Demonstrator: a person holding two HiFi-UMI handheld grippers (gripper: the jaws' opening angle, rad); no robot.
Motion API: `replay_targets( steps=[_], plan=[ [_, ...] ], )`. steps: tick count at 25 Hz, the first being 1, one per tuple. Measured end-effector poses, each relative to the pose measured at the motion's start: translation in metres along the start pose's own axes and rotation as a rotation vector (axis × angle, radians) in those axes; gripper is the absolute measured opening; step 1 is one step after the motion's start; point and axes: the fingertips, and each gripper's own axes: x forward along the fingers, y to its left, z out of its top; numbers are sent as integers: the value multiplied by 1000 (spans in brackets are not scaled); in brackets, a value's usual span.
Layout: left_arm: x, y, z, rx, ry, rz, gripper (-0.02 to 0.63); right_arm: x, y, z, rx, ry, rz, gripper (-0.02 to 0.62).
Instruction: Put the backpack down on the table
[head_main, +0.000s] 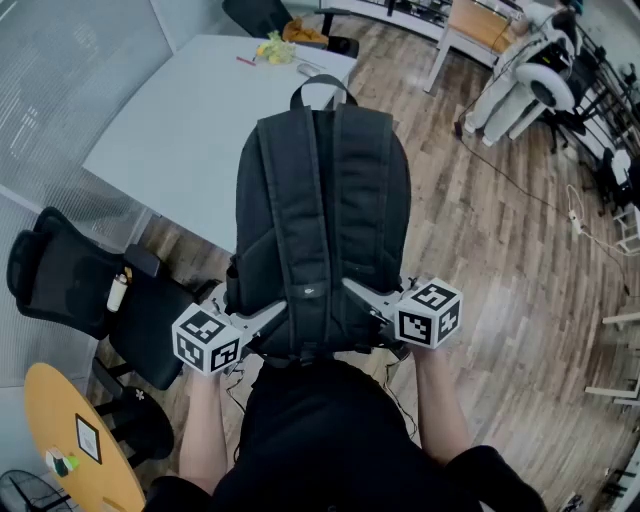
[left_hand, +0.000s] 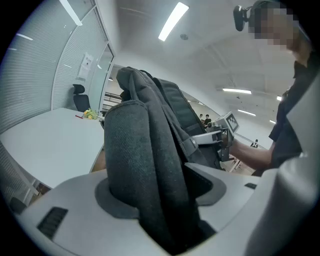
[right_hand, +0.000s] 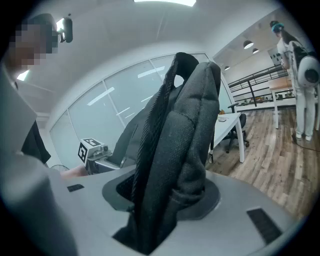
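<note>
The backpack (head_main: 322, 200) is black matt cloth, coarsely woven and padded. The left gripper (head_main: 264, 319) and right gripper (head_main: 368, 298) have smooth, matt grey plastic bodies. The far table (head_main: 170, 130) has a smooth, pale, matt top. The floor (head_main: 500, 250) is wood planking with a faint sheen. The near round table (head_main: 50, 430) looks like smooth yellowish wood.

Head view looks steeply down from above; both gripper views sit close along their jaws, all sharing the black fabric backpack (head_main: 322, 220).

The backpack (head_main: 322, 220), between your left gripper (head_main: 268, 316) and right gripper (head_main: 362, 296)
It's at the table's (head_main: 180, 130) near corner, office chair (head_main: 70, 280) to its left.
</note>
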Motion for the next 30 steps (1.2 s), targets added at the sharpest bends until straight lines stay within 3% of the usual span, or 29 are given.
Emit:
replay_targets(
  steps=[30],
  plan=[
    [8,-20,-9,-14,22,-14,267,-23,-2,-17,50,-17,2,192]
  ],
)
